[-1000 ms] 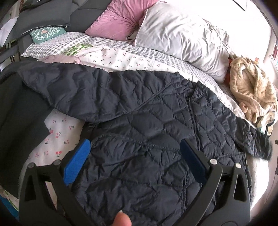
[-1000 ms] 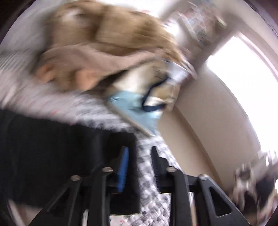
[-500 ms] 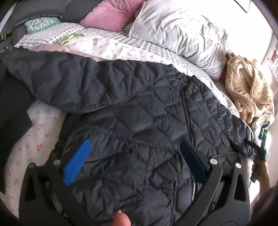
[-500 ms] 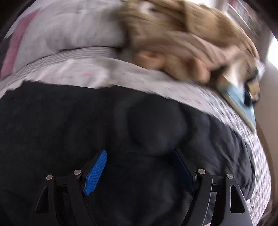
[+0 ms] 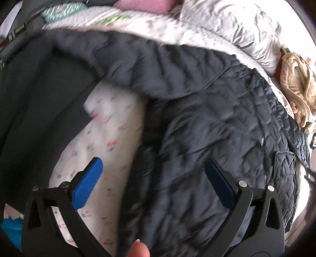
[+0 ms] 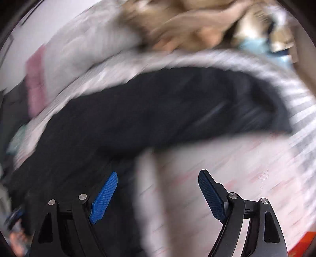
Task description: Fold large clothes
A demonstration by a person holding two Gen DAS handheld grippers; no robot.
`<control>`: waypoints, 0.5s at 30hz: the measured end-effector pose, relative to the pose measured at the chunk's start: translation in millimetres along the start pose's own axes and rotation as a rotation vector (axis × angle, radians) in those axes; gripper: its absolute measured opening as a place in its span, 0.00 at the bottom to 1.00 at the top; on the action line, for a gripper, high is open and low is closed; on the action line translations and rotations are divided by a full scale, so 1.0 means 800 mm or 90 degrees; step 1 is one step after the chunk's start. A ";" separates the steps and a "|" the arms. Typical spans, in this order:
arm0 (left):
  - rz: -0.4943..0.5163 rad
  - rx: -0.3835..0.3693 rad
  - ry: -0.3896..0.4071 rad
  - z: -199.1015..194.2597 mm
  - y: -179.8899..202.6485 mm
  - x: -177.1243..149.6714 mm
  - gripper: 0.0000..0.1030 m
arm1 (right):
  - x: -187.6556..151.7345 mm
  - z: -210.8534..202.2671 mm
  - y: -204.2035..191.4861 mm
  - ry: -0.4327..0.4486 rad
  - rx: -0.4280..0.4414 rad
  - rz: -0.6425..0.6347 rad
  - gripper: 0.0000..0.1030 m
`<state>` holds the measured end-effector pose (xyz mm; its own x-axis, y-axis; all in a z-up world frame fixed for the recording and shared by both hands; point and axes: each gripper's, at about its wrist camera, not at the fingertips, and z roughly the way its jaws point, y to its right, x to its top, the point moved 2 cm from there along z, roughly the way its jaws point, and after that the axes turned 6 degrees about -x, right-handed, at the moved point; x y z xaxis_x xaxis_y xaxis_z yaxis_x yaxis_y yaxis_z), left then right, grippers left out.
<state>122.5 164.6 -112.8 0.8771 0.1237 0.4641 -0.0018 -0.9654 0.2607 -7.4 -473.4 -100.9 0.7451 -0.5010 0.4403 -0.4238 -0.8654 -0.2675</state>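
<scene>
A dark navy quilted puffer jacket lies spread on the bed, one sleeve reaching up and left, its zipper on the right. My left gripper is open and empty, just above the jacket's left side edge, with the left pad over the sheet. In the blurred right wrist view the jacket crosses the bed as a dark mass. My right gripper is open and empty, above the jacket's edge and the bare sheet.
The bed has a white floral sheet. A white pillow and a pink pillow lie at the head. A beige fleece garment is piled at the right. Another dark garment lies at the left.
My left gripper has shifted left, so its left pad now hangs over the sheet. My right gripper has opened, swung off the sleeve end, and now faces the jacket's edge; both views are motion-blurred.
</scene>
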 end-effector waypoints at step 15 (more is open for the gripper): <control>0.091 -0.182 0.027 0.040 0.010 0.020 0.77 | -0.070 0.022 -0.253 0.016 0.264 -0.144 0.79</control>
<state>151.7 151.3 -130.2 0.8377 0.0062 0.5461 -0.2640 -0.8708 0.4149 45.8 -269.5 -86.7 0.7799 -0.3047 0.5467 -0.0061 -0.8772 -0.4801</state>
